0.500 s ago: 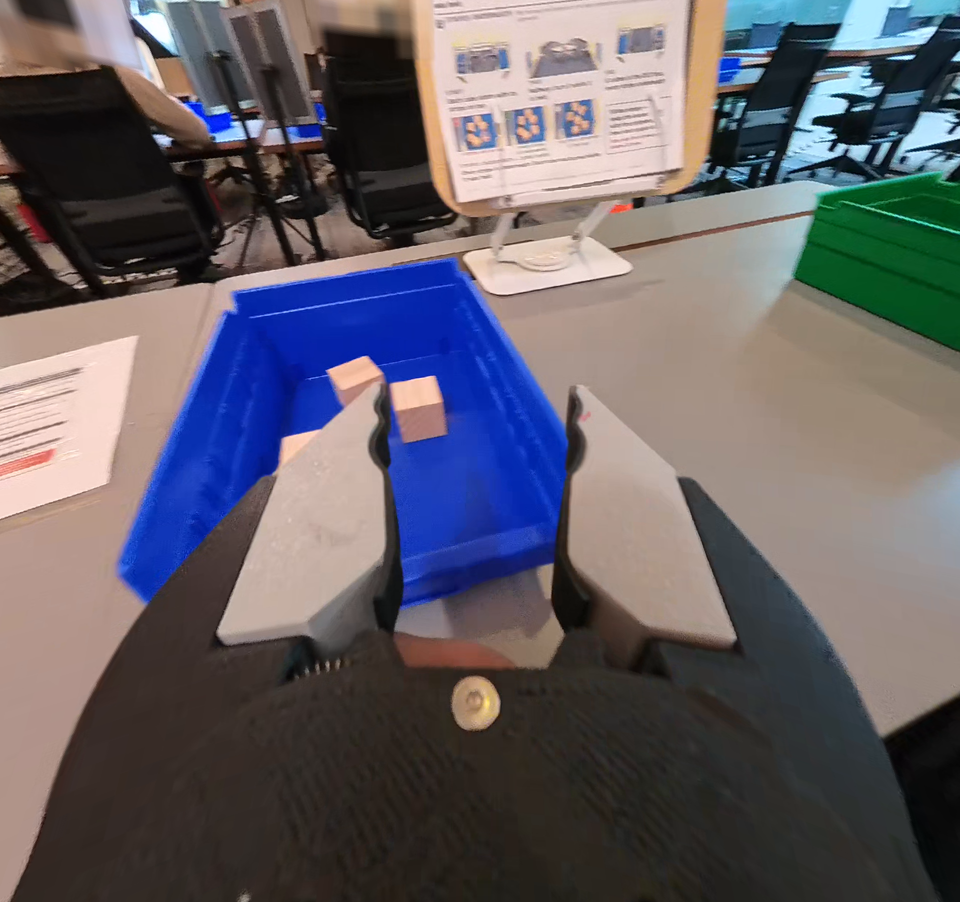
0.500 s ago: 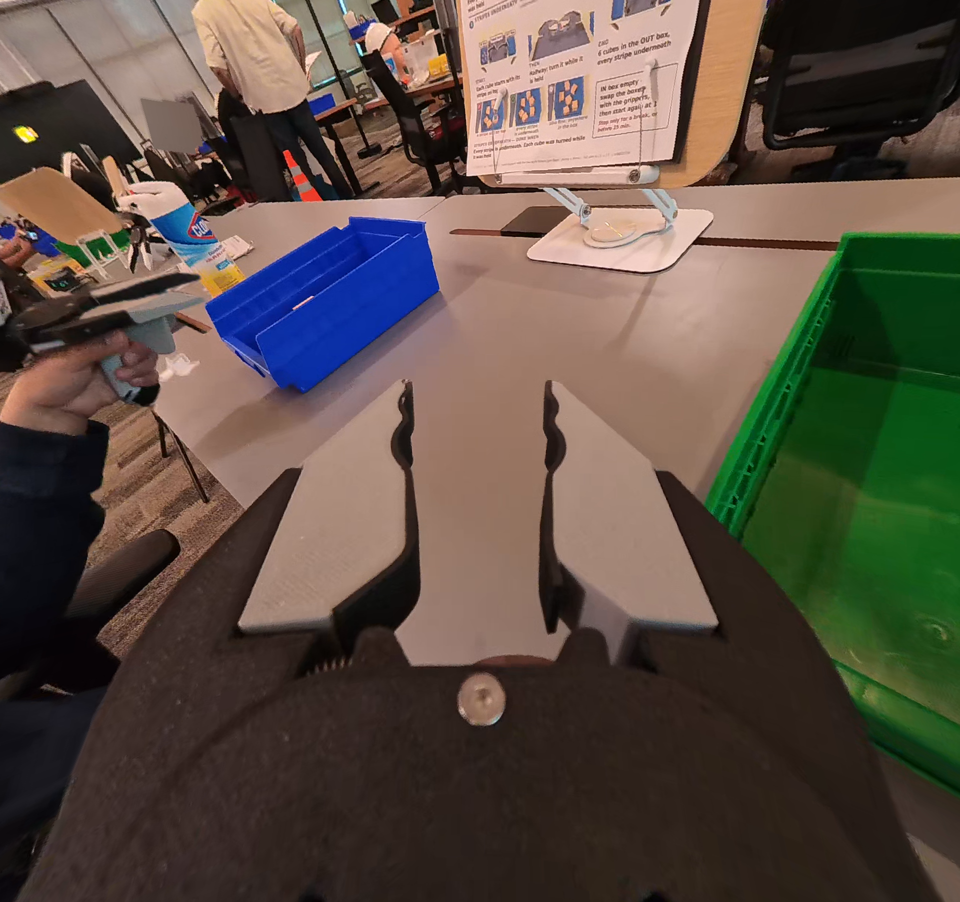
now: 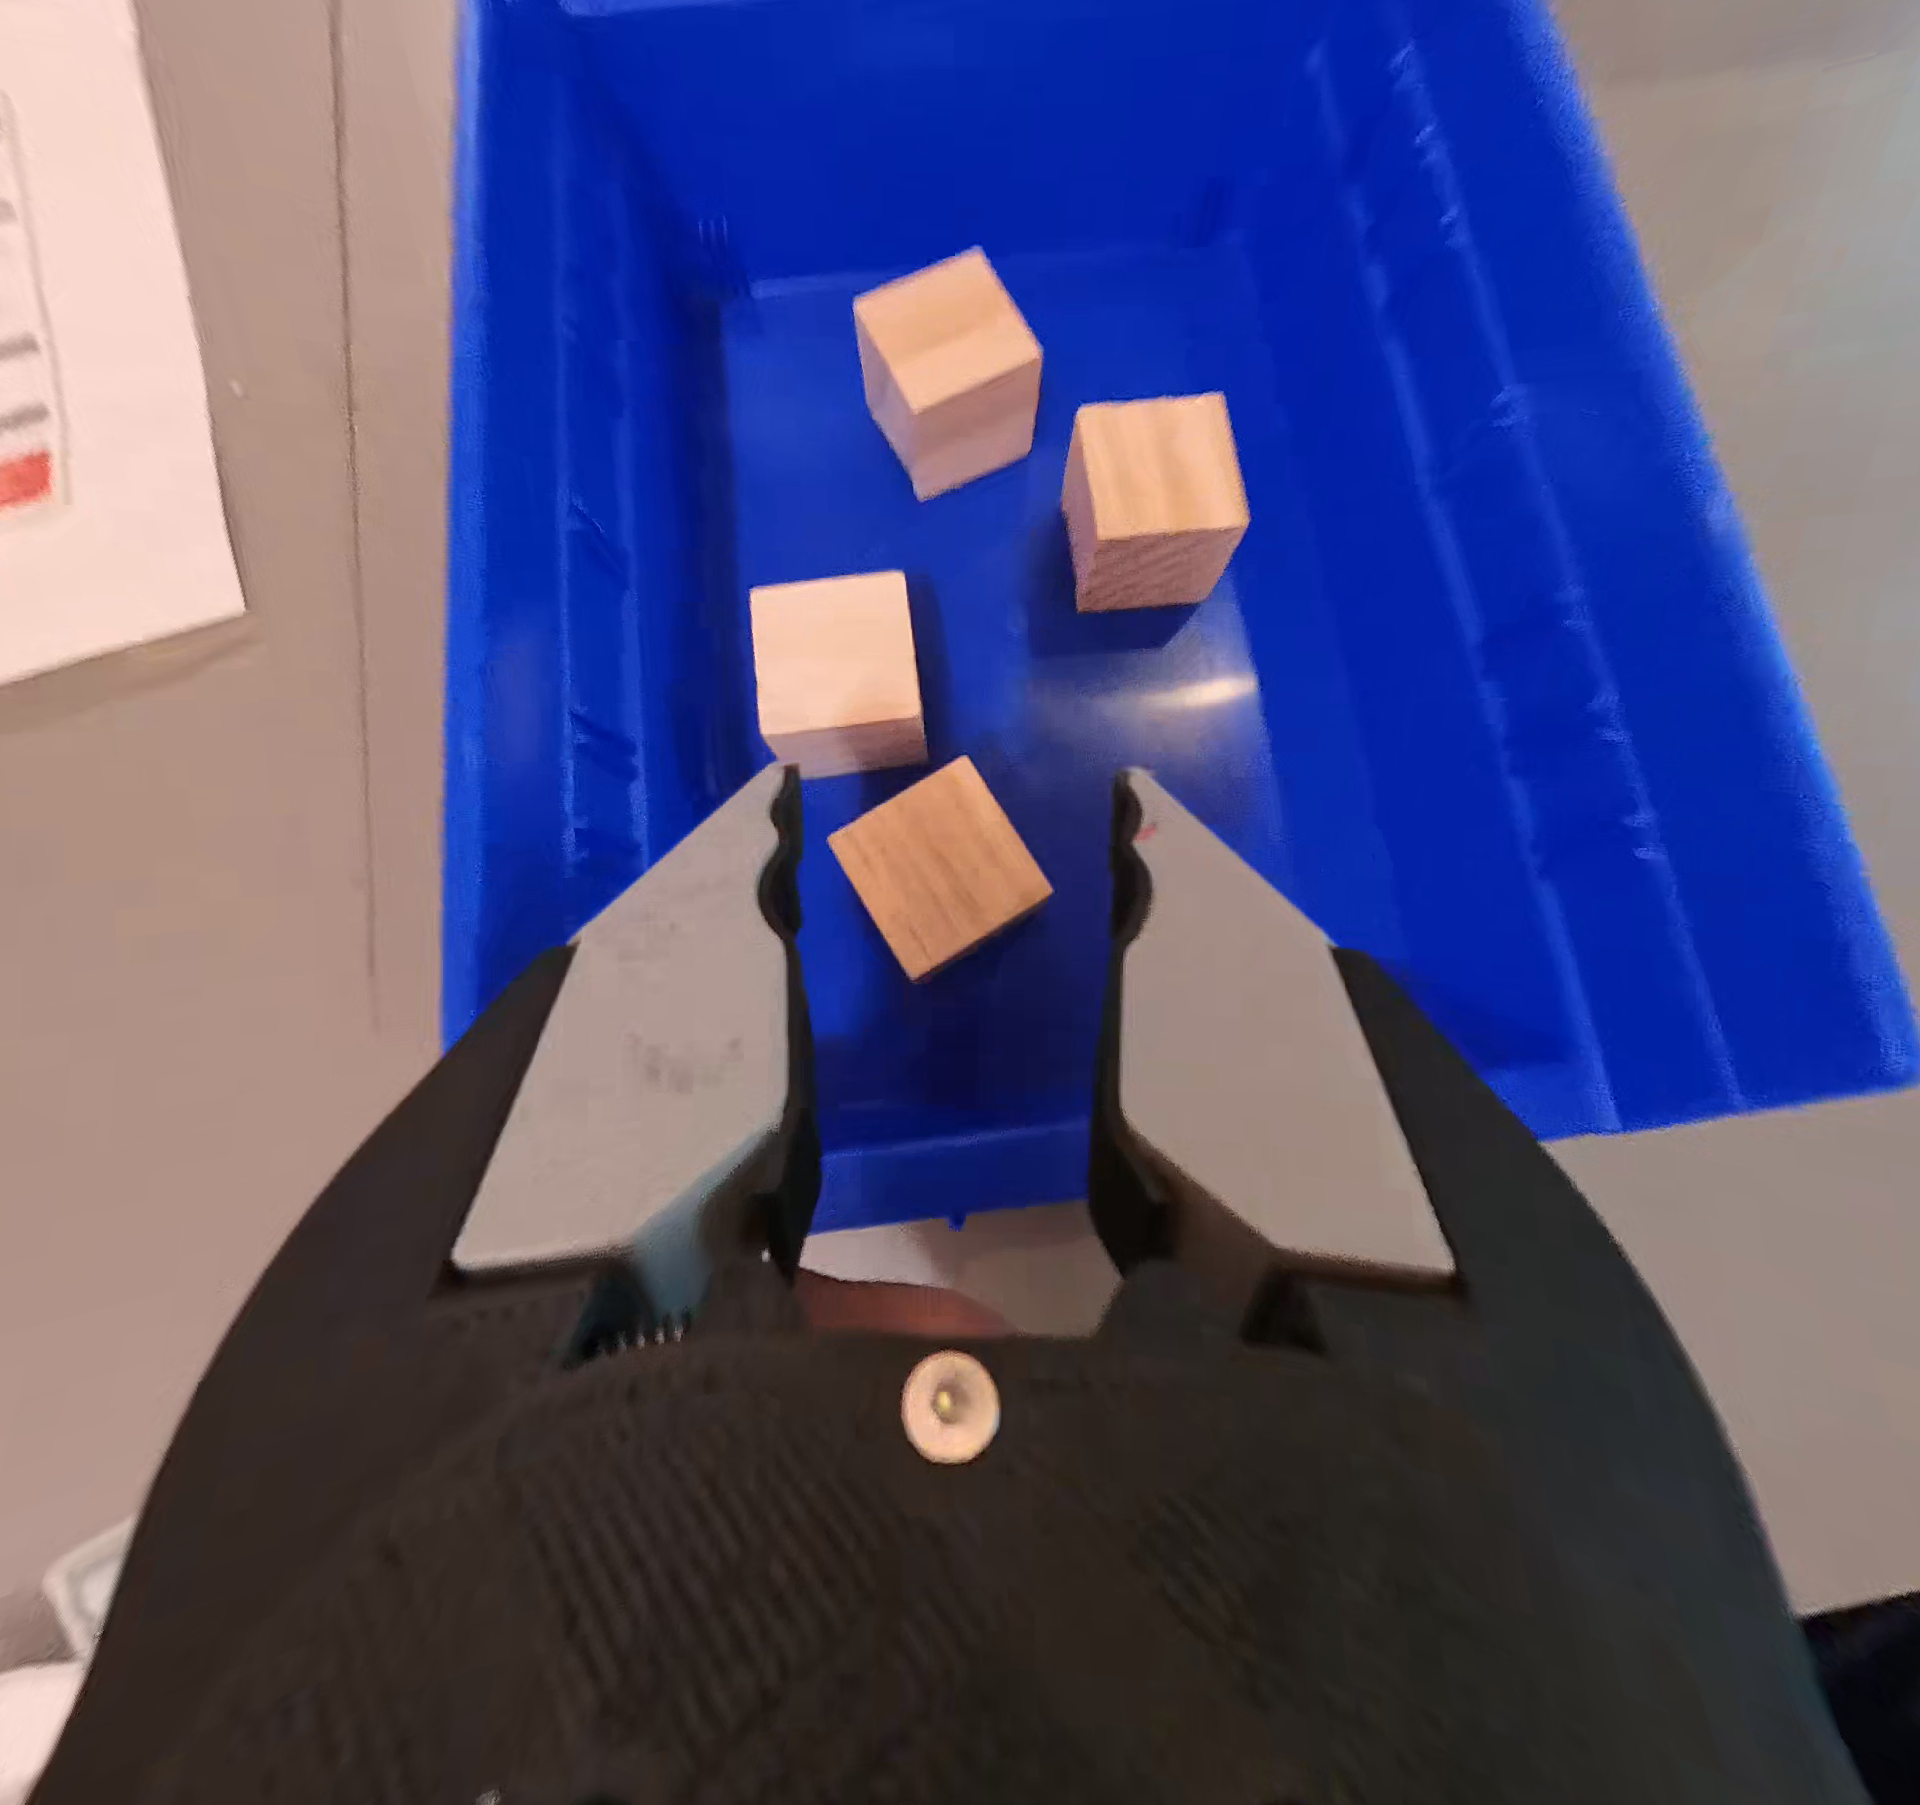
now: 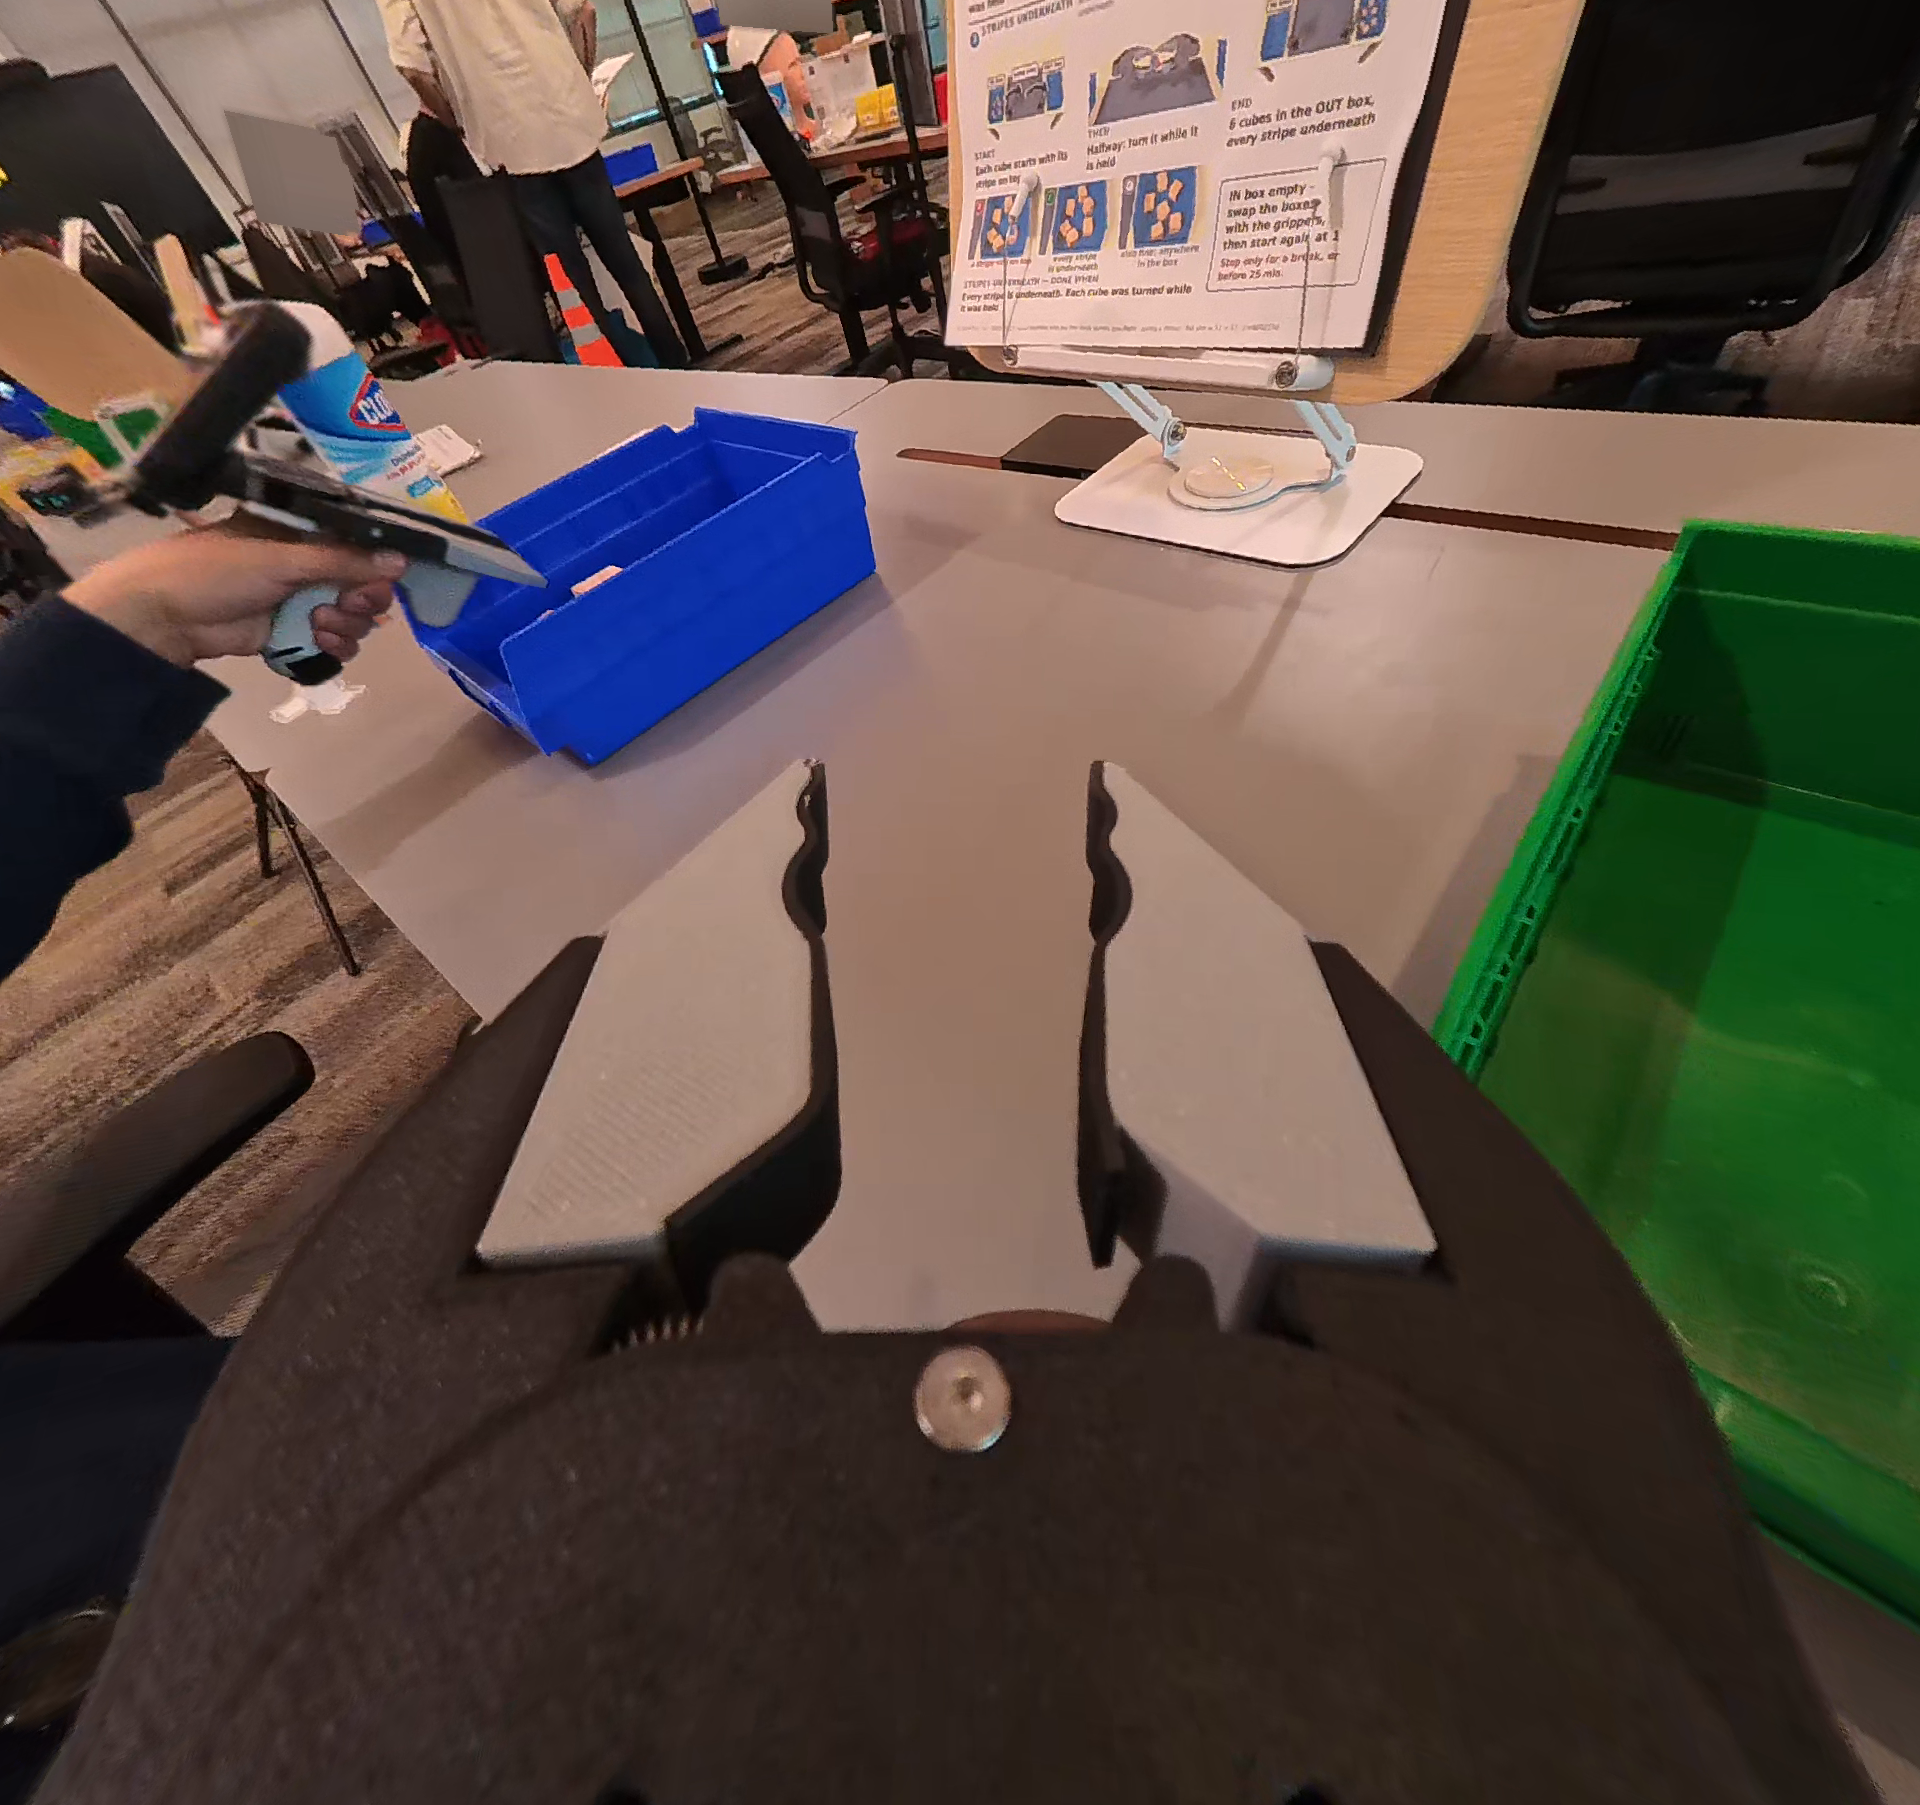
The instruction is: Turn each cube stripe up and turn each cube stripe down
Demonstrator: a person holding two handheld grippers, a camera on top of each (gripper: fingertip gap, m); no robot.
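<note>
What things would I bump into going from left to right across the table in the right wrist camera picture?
Left gripper → blue bin → paper stand → green bin.

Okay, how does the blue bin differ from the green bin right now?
The blue bin holds four wooden cubes; the green bin, as far as it shows, holds none. The left gripper hangs open over the blue bin, above the nearest cube; the right gripper is open over bare table, beside the green bin. Both are open-topped plastic bins on the same grey table.
</note>
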